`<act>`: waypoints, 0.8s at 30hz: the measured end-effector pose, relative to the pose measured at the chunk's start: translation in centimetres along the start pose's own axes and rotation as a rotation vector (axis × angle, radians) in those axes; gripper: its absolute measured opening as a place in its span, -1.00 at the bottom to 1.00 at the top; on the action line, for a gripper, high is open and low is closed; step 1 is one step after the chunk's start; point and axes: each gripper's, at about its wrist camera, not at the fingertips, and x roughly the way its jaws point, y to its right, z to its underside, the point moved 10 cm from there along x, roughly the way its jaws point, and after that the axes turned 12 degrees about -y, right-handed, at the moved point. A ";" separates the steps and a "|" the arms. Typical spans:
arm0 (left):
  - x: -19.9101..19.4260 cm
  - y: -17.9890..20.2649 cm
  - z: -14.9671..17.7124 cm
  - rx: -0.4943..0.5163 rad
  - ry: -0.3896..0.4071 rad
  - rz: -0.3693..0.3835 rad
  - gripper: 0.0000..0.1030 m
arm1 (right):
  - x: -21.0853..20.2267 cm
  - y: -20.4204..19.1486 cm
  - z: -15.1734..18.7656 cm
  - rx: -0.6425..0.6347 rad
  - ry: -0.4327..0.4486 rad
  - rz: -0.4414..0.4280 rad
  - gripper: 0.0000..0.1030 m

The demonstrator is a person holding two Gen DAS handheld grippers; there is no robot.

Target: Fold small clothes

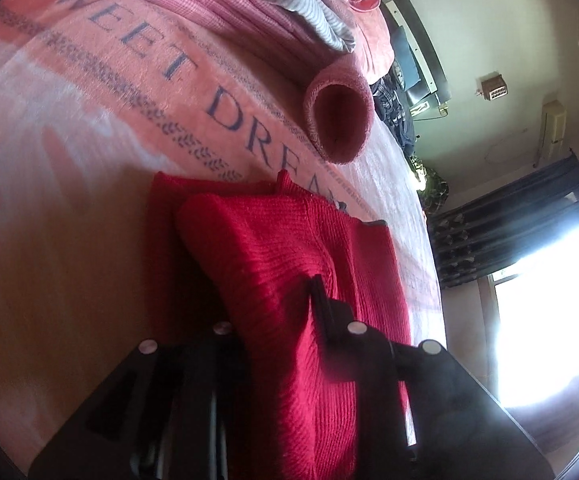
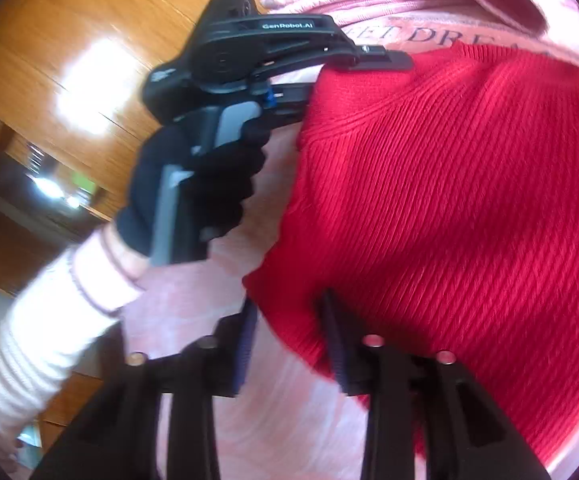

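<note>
**Red knit lifted at two edges over the pink blanket**

Pink "SWEET DREAMS" blanket point(image 1: 101, 92) covers the bed; a pink sleeve cuff point(image 1: 339, 122) lies at one o'clock of the red knit garment point(image 1: 289, 264). Left gripper point(image 1: 273, 320) is clenched on a raised fold of the red knit. Right gripper point(image 2: 289, 336) has one finger under the knit's near edge, jaws apart; whether it pinches is unclear. That edge could slip free and sag, skewing the fold. Garment outline is cut off at five o'clock; motion blur hides detail
</note>
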 end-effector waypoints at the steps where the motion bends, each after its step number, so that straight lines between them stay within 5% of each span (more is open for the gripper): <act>1: -0.1 0.2 -0.2 -0.008 0.005 0.000 -0.63 | -0.5 0.1 0.3 0.004 0.006 -0.007 -0.25; 6: -1.5 1.3 -0.9 0.011 0.062 0.007 -0.78 | -4.5 2.0 1.9 0.046 0.083 0.026 -0.08; 11: -0.5 -1.8 -0.3 -0.013 0.046 -0.171 -0.81 | -5.2 4.8 3.0 0.117 0.079 0.085 -0.06; 16: -1.6 -1.1 0.5 -0.008 0.056 -0.191 -0.72 | -5.5 4.6 3.3 0.116 0.092 0.091 -0.06; 19: -4.3 0.0 2.6 0.024 0.066 -0.234 -0.40 | -6.7 4.1 4.1 0.108 0.120 0.109 0.03; 24: -7.5 0.8 10.4 0.023 0.037 -0.265 -0.33 | -8.8 3.7 6.8 0.112 0.166 0.144 0.11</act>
